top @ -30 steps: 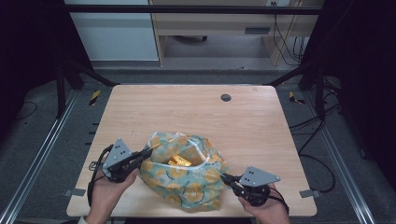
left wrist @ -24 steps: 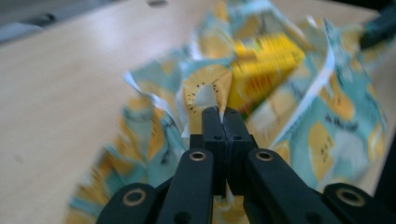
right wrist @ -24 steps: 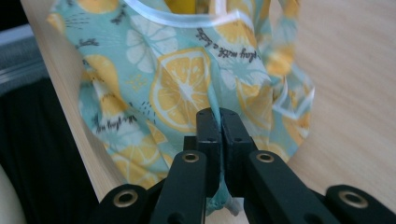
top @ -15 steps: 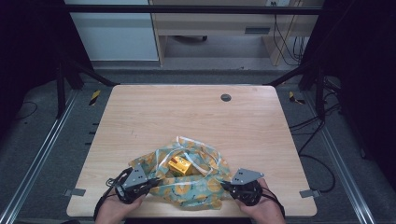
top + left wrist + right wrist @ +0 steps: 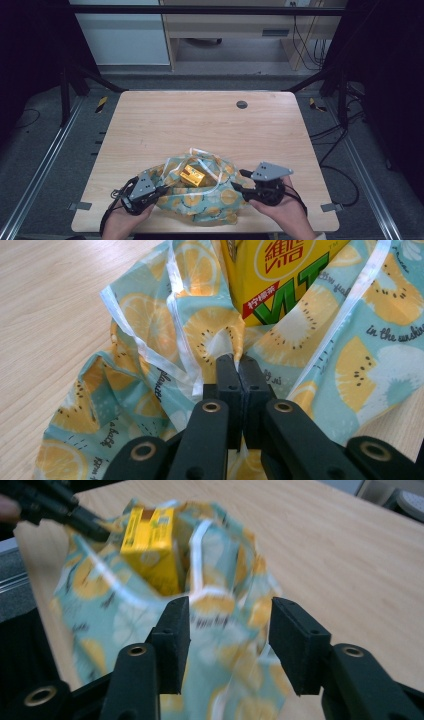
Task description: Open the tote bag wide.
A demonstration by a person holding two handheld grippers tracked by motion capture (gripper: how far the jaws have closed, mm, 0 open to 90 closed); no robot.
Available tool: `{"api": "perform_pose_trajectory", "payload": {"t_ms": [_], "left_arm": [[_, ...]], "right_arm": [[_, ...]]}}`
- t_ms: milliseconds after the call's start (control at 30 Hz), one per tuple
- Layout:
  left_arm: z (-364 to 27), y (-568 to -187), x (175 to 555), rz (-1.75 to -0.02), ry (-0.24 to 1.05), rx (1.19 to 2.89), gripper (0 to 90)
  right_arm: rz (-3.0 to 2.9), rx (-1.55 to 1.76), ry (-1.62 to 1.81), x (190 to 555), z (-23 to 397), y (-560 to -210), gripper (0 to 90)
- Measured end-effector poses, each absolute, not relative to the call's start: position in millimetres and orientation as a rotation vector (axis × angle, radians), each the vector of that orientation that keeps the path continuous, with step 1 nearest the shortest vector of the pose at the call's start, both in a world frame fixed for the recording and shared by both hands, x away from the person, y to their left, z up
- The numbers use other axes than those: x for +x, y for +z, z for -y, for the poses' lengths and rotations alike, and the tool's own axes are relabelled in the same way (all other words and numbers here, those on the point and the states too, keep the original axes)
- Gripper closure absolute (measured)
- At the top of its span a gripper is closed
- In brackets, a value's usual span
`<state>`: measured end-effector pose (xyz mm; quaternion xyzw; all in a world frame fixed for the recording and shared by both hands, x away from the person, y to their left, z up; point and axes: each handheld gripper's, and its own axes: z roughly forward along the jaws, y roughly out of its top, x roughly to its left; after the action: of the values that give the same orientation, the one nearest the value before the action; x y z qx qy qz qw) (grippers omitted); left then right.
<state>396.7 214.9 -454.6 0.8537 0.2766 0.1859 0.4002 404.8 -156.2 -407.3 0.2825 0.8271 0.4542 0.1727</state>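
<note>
Here my left tongs [image 5: 239, 360] are pinched tight on a fold of the fruit-print bag [image 5: 200, 192], which lies at the near edge of the desk [image 5: 165, 125], so that its left rim stays pulled out and the mouth stays open around the yellow drink carton [image 5: 193, 175] standing inside. My right tongs [image 5: 227, 625] have just been opening; they now stand spread, with the bag's right rim between the pads but not pressed, which I judge is a release.
</note>
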Motion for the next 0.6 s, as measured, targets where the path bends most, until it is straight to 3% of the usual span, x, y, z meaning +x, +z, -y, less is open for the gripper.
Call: {"api": "perform_pose_trajectory", "payload": {"t_ms": [167, 367, 433, 500, 600], "left_arm": [[-213, -453, 395, -0.687, 0.487, 2.161, 90.0], [-214, -452, 395, -0.685, 0.490, 2.152, 90.0], [-215, -452, 395, -0.687, 0.495, 2.145, 90.0], [-215, -450, 394, -0.689, 0.501, 2.134, 90.0], [-218, -448, 394, -0.697, 0.517, 2.110, 90.0]], "right_arm": [[-2.360, 0.805, 1.269, 447, 135, -403, 59.7], [-2.475, 0.841, 1.184, 491, 107, -424, 61.0], [-2.514, 0.855, 1.157, 500, 101, -431, 81.3], [-2.536, 0.869, 1.145, 504, 98, -432, 89.7], [-2.481, 0.858, 1.161, 502, 101, -420, 90.0]]}}
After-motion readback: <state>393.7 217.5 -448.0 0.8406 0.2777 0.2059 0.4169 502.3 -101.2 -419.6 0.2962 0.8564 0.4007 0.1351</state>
